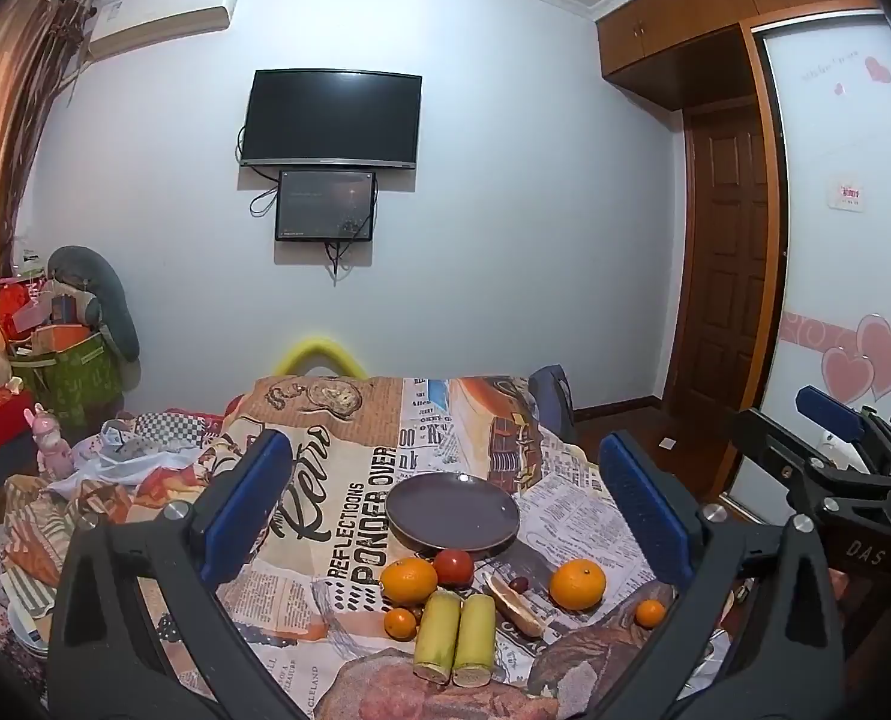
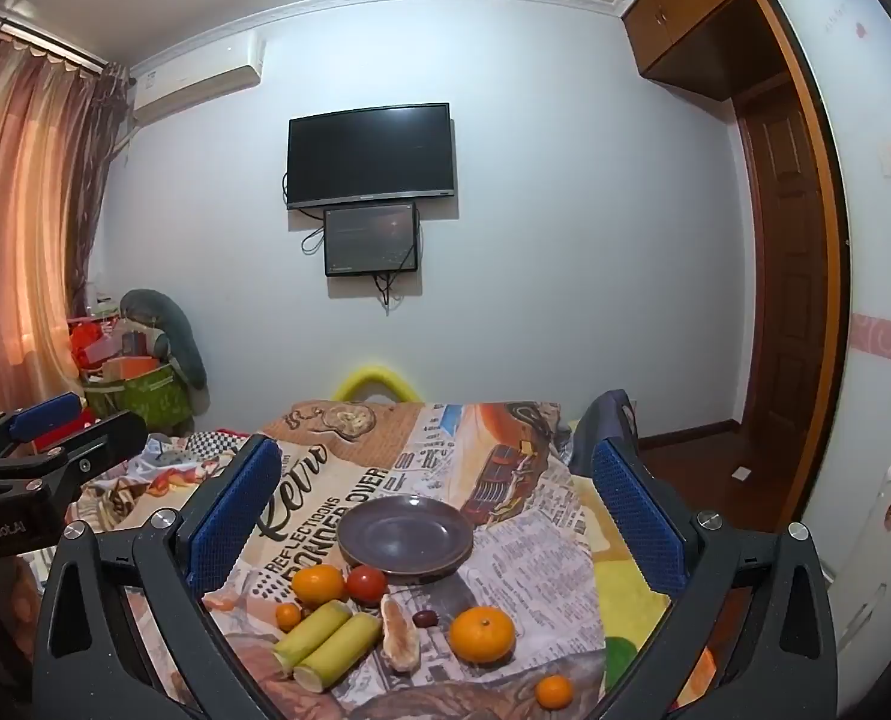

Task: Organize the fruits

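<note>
The cloth (image 1: pixel 349 516) on the desk has big black words: "Retro", "REFLECTIONS" and "PONDER OVER". Near its front edge the small word "CLEVELAND" shows too. The rest of its newspaper print is too small to read. The right tongs (image 1: pixel 859 552) have "DAS" on their black body. The left tongs (image 2: pixel 1 531) say "GenRobot.AI".

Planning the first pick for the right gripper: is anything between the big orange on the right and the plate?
Nothing visible. The orange sits apart from the plate, with only bare tablecloth between; the red date and the tomato lie off to the left.
</note>
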`<action>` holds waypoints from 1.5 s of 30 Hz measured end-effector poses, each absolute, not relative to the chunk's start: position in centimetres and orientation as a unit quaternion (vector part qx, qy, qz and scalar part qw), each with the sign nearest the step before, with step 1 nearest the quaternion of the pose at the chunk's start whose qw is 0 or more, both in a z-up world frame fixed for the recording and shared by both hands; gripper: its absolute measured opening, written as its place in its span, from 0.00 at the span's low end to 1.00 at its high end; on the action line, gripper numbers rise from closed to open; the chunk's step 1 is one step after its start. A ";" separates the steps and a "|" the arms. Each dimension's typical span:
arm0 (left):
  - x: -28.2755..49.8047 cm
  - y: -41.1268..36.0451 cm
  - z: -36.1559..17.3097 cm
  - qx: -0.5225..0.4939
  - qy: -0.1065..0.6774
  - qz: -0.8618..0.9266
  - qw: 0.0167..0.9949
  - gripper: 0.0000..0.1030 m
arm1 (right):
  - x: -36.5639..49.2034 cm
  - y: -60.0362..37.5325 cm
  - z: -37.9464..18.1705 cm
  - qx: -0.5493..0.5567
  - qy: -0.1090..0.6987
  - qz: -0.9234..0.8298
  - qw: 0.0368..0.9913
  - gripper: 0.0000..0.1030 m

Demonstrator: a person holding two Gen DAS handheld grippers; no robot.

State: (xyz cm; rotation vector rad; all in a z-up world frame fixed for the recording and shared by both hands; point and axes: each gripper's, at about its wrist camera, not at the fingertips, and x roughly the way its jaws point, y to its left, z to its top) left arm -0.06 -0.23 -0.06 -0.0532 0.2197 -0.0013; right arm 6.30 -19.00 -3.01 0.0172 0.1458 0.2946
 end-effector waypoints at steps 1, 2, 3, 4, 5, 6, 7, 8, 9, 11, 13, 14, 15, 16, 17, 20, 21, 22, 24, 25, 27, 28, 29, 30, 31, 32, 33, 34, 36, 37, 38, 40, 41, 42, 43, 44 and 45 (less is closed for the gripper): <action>0.0 -0.2 -0.1 -0.027 0.110 0.000 0.994 1.00 | 6.3 -19.0 -3.0 0.009 0.073 0.146 0.987 1.00; 0.0 -0.2 -0.1 -0.025 0.110 -0.001 0.994 1.00 | 6.3 -19.0 -3.0 0.009 0.073 0.146 0.987 1.00; 0.0 -0.1 -0.1 -0.025 0.109 -0.001 0.994 1.00 | 6.3 -19.0 -3.0 0.008 0.073 0.146 0.987 1.00; -0.1 -0.2 0.0 -0.025 0.109 0.000 0.994 1.00 | 6.3 -19.1 -3.0 0.009 0.073 0.146 0.987 1.00; -0.1 -0.2 0.0 -0.024 0.109 0.000 0.994 1.00 | 6.3 -19.0 -3.0 0.009 0.073 0.146 0.987 1.00; -0.1 -0.2 0.1 -0.024 0.108 -0.001 0.994 1.00 | 6.3 -19.0 -3.0 0.009 0.073 0.145 0.987 1.00; -0.1 -0.1 0.1 -0.024 0.107 -0.001 0.994 1.00 | 6.3 -19.0 -3.0 0.010 0.073 0.145 0.987 1.00; -0.1 -0.1 0.1 -0.024 0.107 -0.002 0.994 1.00 | 6.3 -19.0 -3.0 0.010 0.073 0.145 0.987 1.00; -0.1 -0.2 0.1 -0.024 0.107 -0.002 0.994 1.00 | 6.3 -19.1 -3.0 0.010 0.073 0.145 0.987 1.00; 0.0 -0.2 0.1 -0.023 0.107 -0.002 0.994 1.00 | 6.3 -19.0 -3.0 0.011 0.074 0.144 0.987 1.00; -0.1 -0.2 0.1 -0.023 0.106 -0.002 0.994 1.00 | 6.3 -19.0 -3.0 0.011 0.074 0.143 0.987 1.00; 0.0 -0.2 0.1 -0.024 0.106 -0.002 0.994 1.00 | 6.3 -19.1 -3.0 0.011 0.074 0.143 0.987 1.00; -0.1 -0.2 0.1 -0.023 0.106 -0.002 0.994 1.00 | 6.3 -19.1 -3.0 0.011 0.074 0.143 0.987 1.00; -0.1 -0.2 0.1 -0.023 0.106 -0.002 0.994 1.00 | 6.3 -19.1 -3.0 0.012 0.074 0.143 0.987 1.00; -0.1 -0.2 0.1 -0.023 0.106 -0.002 0.994 1.00 | 6.3 -19.1 -3.0 0.012 0.074 0.143 0.987 1.00; 0.0 -0.2 0.1 -0.020 0.106 -0.002 0.994 1.00 | 6.4 -19.1 -3.0 0.013 0.074 0.142 0.987 1.00; 0.0 -0.3 0.1 -0.019 0.106 -0.002 0.994 1.00 | 6.4 -19.2 -3.0 0.014 0.074 0.142 0.987 1.00; 0.0 -0.3 0.1 -0.019 0.106 -0.001 0.994 1.00 | 6.4 -19.2 -3.0 0.014 0.074 0.142 0.987 1.00; 0.0 -0.2 0.1 -0.020 0.107 -0.002 0.994 1.00 | 6.4 -19.3 -3.1 0.016 0.074 0.141 0.987 1.00; 0.0 -0.2 0.1 -0.020 0.107 -0.002 0.994 1.00 | 6.4 -19.3 -3.1 0.016 0.074 0.141 0.987 1.00; 0.0 -0.3 0.0 -0.019 0.106 -0.002 0.994 1.00 | 6.4 -19.3 -3.1 0.016 0.074 0.142 0.987 1.00; 0.0 -0.3 0.0 -0.019 0.106 -0.002 0.994 1.00 | 6.4 -19.3 -3.1 0.016 0.074 0.142 0.987 1.00; 0.0 -0.3 0.0 -0.019 0.106 -0.002 0.994 1.00 | 6.4 -19.3 -3.1 0.016 0.073 0.141 0.987 1.00; 0.0 -0.3 0.0 -0.020 0.106 -0.003 0.994 1.00 | 6.4 -19.3 -3.1 0.016 0.074 0.141 0.987 1.00; 0.0 -0.3 0.0 -0.020 0.106 -0.002 0.994 1.00 | 6.4 -19.3 -3.1 0.016 0.074 0.141 0.987 1.00; 0.0 -0.3 0.0 -0.020 0.106 -0.002 0.994 1.00 | 6.4 -19.3 -3.1 0.017 0.074 0.141 0.987 1.00; 0.0 -0.3 -0.1 -0.020 0.105 -0.002 0.994 1.00 | 6.4 -19.3 -3.1 0.017 0.075 0.141 0.987 1.00; 0.0 -0.3 -0.1 -0.021 0.106 -0.002 0.994 1.00 | 6.4 -19.4 -3.1 0.017 0.075 0.142 0.987 1.00; 0.0 -0.3 -0.1 -0.022 0.107 -0.003 0.994 1.00 | 6.4 -19.4 -3.2 0.017 0.076 0.142 0.987 1.00; 0.1 -0.3 -0.1 -0.022 0.107 -0.002 0.994 1.00 | 6.4 -19.4 -3.2 0.017 0.077 0.142 0.987 1.00; 0.1 -0.2 -0.1 -0.022 0.107 -0.002 0.994 1.00 | 6.3 -19.4 -3.2 0.017 0.077 0.142 0.987 1.00; 0.1 -0.2 -0.1 -0.023 0.107 -0.002 0.994 1.00 | 6.3 -19.4 -3.2 0.017 0.077 0.141 0.987 1.00; 0.2 -0.2 -0.1 -0.024 0.107 -0.003 0.994 1.00 | 6.3 -19.4 -3.2 0.017 0.077 0.142 0.987 1.00; 0.2 -0.1 -0.2 -0.024 0.108 -0.003 0.994 1.00 | 6.3 -19.4 -3.2 0.017 0.077 0.142 0.987 1.00; 0.2 -0.1 -0.2 -0.025 0.108 -0.003 0.994 1.00 | 6.3 -19.4 -3.2 0.017 0.077 0.142 0.987 1.00; 0.2 -0.1 -0.2 -0.025 0.108 -0.003 0.994 1.00 | 6.4 -19.4 -3.2 0.017 0.078 0.142 0.987 1.00; 0.2 -0.2 -0.2 -0.025 0.107 -0.003 0.994 1.00 | 6.4 -19.3 -3.2 0.017 0.078 0.142 0.987 1.00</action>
